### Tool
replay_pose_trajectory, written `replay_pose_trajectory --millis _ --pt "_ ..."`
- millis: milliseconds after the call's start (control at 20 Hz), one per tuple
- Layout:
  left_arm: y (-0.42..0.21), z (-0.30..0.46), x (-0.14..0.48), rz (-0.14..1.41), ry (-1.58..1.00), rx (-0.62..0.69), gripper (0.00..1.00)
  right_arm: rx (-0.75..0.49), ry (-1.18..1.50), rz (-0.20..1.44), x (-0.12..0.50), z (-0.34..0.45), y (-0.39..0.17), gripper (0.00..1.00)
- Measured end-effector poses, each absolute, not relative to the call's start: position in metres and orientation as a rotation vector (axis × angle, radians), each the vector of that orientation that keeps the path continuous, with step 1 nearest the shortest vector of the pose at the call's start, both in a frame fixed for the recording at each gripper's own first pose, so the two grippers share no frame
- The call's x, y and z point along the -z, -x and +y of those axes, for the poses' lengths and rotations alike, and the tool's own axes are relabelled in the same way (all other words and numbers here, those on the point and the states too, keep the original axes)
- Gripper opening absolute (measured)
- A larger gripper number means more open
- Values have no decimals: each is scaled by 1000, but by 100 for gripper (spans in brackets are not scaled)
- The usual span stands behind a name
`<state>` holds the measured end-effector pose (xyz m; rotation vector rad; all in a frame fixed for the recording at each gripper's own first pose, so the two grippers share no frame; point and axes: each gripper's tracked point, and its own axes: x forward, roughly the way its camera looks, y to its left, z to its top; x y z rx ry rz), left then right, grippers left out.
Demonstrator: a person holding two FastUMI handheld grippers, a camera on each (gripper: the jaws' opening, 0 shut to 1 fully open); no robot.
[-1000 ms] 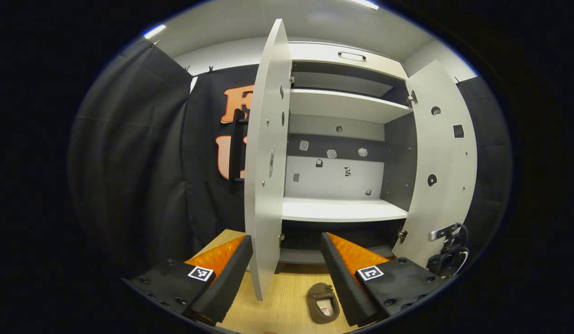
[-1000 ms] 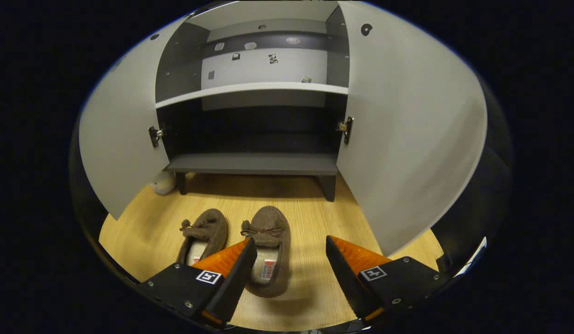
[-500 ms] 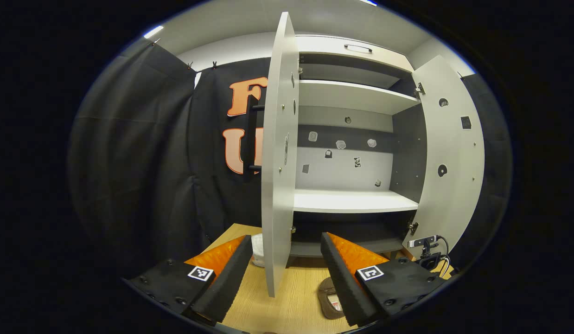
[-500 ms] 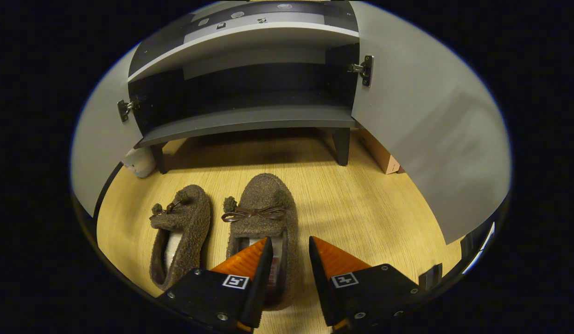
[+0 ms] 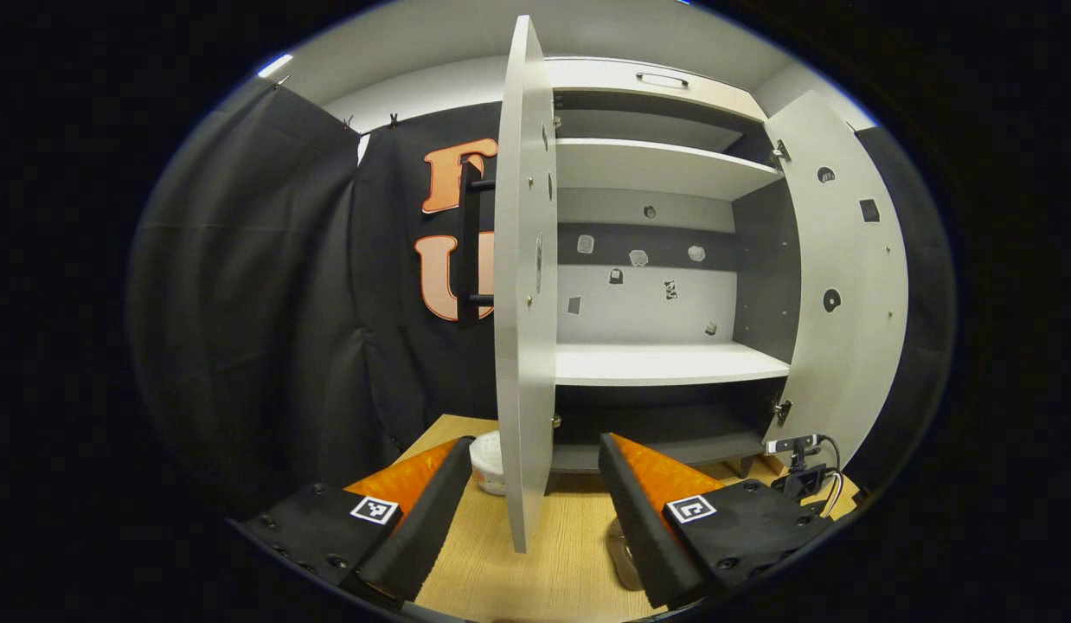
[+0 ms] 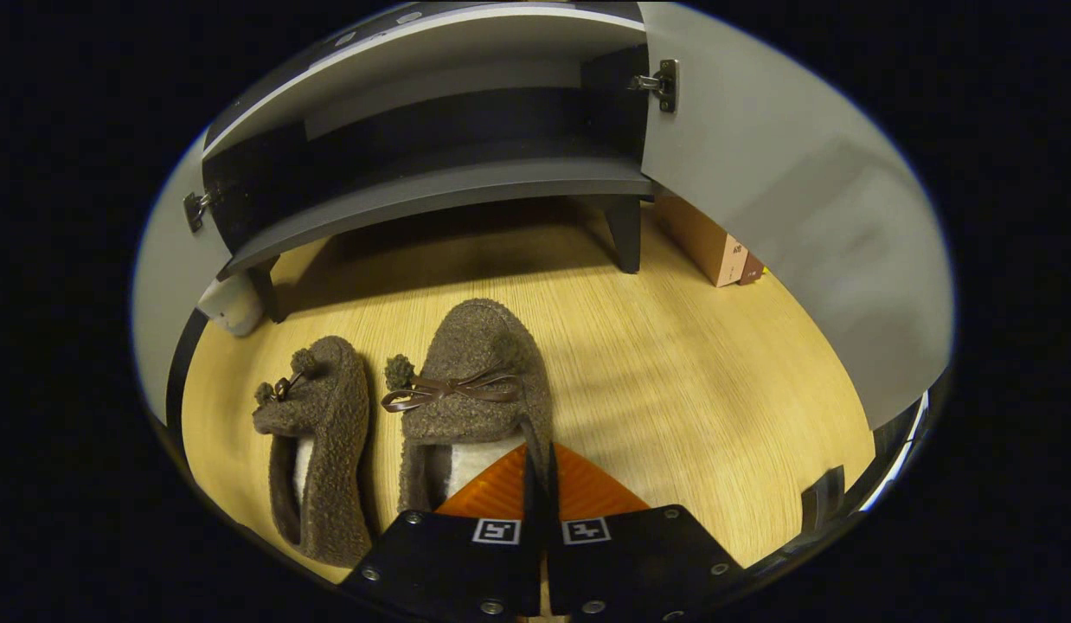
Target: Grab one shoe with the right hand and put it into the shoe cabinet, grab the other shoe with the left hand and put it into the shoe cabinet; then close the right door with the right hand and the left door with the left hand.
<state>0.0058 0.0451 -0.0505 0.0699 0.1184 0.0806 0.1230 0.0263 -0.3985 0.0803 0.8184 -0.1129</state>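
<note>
left gripper (image 5: 534,493): black housings, square coded tags, round screws, ribbed fingers.
right gripper (image 6: 540,484): apparently the same build.

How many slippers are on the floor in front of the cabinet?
2, side by side on the wooden floor: the right slipper, its side wall clamped by the right gripper, and the left slipper beside it.

Two slippers (image 6: 397,433) lie side by side on the wooden floor (image 6: 674,389).

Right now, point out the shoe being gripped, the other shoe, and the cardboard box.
gripped shoe (image 6: 479,363): right gripper view, on its fuzzy toe.
other shoe (image 6: 332,407): right gripper view, on its upper.
cardboard box (image 6: 704,247): right gripper view, on its side face.
</note>
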Motion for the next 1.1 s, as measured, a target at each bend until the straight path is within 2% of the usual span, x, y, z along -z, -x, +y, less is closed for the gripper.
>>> replay_pose_trajectory --millis 50,250,300,400,450,600,650,700,850,950,1000,1050,1100 --pt "-7 45 51 118 -70 -78 97 110 -98 817 393 28 -123 2" --pt "-10 42 56 121 -55 -65 99 94 -107 786 352 38 -116 2" --pt "-12 41 57 121 -54 -62 94 87 -113 767 335 41 -116 2" --pt "-14 38 59 123 -53 -50 94 59 -131 739 302 50 -116 2" --pt "-15 36 59 121 -48 -43 99 45 -145 726 284 54 -116 2" --pt "-17 32 61 126 -42 -27 99 0 -168 655 215 72 -125 2" --pt "-19 30 61 126 -44 -18 97 -13 -158 616 189 77 -132 2" --pt "-18 27 60 124 -46 -10 99 -25 -148 580 164 82 -140 2" --pt "-19 23 58 117 -38 4 97 -70 -161 502 97 100 -170 2" --pt "-18 18 62 125 -26 19 99 -90 -164 453 59 111 -198 1" --pt "-17 16 65 132 -24 24 94 -89 -156 431 42 115 -214 2" --pt "-16 14 66 136 -22 29 99 -86 -149 411 27 118 -231 2" --pt "-16 13 68 138 -20 33 98 -83 -144 393 12 121 -249 2"
